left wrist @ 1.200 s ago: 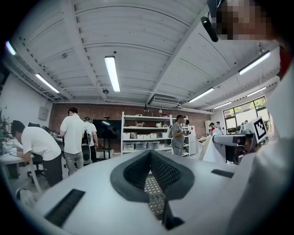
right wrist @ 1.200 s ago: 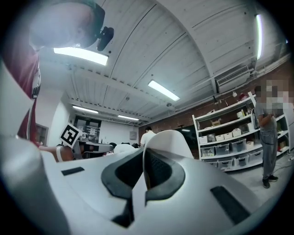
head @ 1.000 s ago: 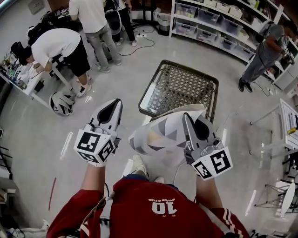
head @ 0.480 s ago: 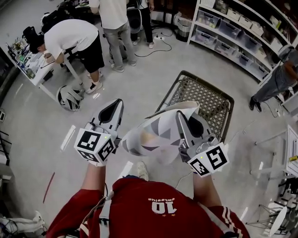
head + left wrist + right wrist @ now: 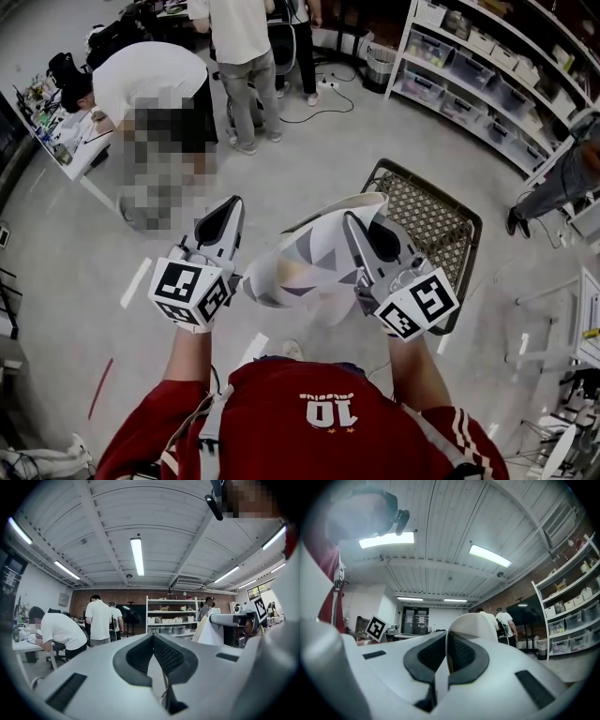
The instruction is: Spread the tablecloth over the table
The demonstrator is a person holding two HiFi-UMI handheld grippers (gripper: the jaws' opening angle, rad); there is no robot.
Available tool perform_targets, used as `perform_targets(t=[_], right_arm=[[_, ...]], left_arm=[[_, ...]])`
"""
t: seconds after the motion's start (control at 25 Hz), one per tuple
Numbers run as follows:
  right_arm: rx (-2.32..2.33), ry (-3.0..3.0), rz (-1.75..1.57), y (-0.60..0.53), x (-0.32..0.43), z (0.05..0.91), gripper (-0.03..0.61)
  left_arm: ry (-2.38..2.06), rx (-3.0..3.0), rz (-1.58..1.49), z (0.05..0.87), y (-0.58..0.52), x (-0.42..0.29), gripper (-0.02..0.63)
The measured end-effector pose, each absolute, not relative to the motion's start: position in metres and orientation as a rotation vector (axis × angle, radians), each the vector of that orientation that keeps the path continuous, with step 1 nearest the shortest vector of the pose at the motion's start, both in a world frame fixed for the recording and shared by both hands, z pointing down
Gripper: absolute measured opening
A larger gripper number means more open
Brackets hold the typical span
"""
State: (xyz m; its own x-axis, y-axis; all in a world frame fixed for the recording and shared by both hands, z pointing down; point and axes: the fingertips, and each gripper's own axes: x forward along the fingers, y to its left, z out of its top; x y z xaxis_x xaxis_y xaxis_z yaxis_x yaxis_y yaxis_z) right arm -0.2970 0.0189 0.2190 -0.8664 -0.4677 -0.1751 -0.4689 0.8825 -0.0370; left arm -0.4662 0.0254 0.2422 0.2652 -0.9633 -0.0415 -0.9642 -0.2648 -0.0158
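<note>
Head view: the tablecloth [image 5: 309, 262], white with grey triangles, hangs bunched up in the air in front of the person's chest, above the floor. The right gripper [image 5: 354, 223] is clamped on its upper edge, and in the right gripper view a curl of the cloth [image 5: 476, 625] rises from between the closed jaws. The left gripper [image 5: 231, 208] is beside the bundle with its jaws pressed together on nothing, and the cloth's lower fold comes close to its marker cube. Just beyond the grippers a wire basket [image 5: 427, 220] sits on the floor. Further off, storage shelves [image 5: 478, 66] line the wall, one person bends over a cluttered desk [image 5: 66, 141], and another person [image 5: 239, 37] stands nearby.
</note>
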Motion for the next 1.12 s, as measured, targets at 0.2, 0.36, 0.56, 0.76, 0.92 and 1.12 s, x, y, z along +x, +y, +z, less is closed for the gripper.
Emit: perform_targets(t=[0.2, 0.36, 0.56, 0.76, 0.92, 1.12], right_arm=[[-0.665, 2.885, -0.005, 0.016, -0.314, 0.217, 0.014], [-0.622, 2.894, -0.002, -0.003, -0.338, 0.216, 0.014], [-0.567, 2.902, -0.007, -0.040, -0.377, 0.207, 0.014], [-0.506, 2.906, -0.032, -0.068, -0.396, 0.209, 0.014], [-0.421, 2.909, -0.060, -0.092, -0.416, 0.206, 0.014], [-0.338, 2.885, -0.083, -0.123, -0.433, 0.189, 0.014]], left_arm=[[1.909, -2.445, 0.056, 0.246, 0.032, -0.479, 0.006], [1.928, -2.431, 0.066, 0.250, 0.019, -0.496, 0.006], [1.965, -2.407, 0.049, 0.244, -0.012, -0.526, 0.006], [2.052, -2.345, 0.046, 0.243, -0.023, -0.542, 0.006], [2.133, -2.261, 0.036, 0.237, -0.026, -0.558, 0.006], [2.209, -2.182, 0.030, 0.233, -0.031, -0.568, 0.006]])
